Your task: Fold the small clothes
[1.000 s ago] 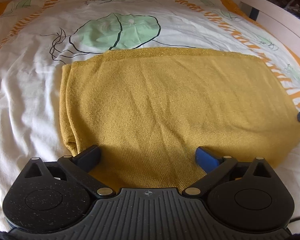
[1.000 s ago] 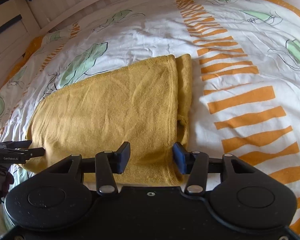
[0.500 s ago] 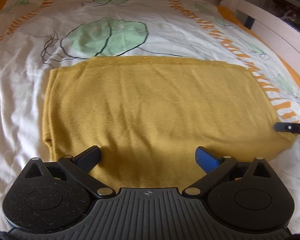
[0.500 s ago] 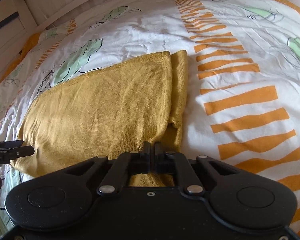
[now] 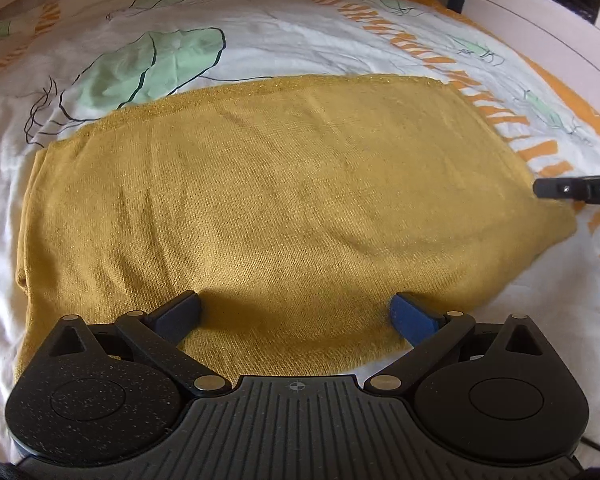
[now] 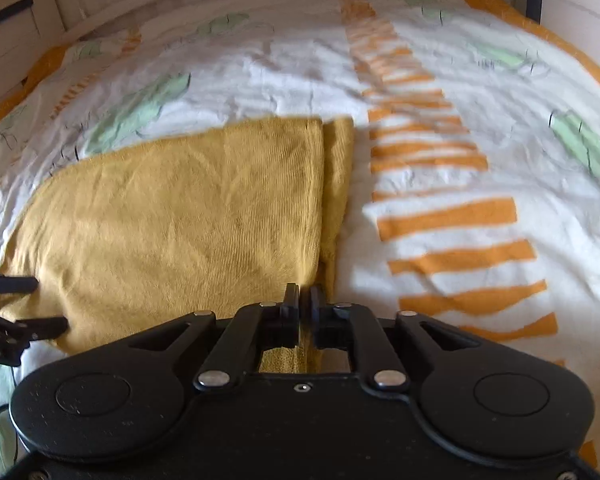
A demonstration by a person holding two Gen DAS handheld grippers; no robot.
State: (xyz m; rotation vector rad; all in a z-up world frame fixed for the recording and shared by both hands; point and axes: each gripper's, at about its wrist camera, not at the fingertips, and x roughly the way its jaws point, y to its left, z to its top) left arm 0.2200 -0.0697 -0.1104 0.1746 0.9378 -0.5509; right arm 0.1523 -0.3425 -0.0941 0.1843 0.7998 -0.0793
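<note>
The near edge of the mustard knit garment [image 5: 284,208] was hidden behind the body of the left gripper [image 5: 296,314] in the left wrist view, so its hem there could not be traced. In the right wrist view, the garment's near right corner was covered by the right gripper [image 6: 305,304], whose pads were pressed together; only a sliver of yellow cloth was seen between and behind them. Of the right gripper, only a black tip with partial lettering was shown at the right edge of the left wrist view, right of the garment. The orange stripes of the bedspread [image 6: 440,152] beyond the garment were smeared by blur.
</note>
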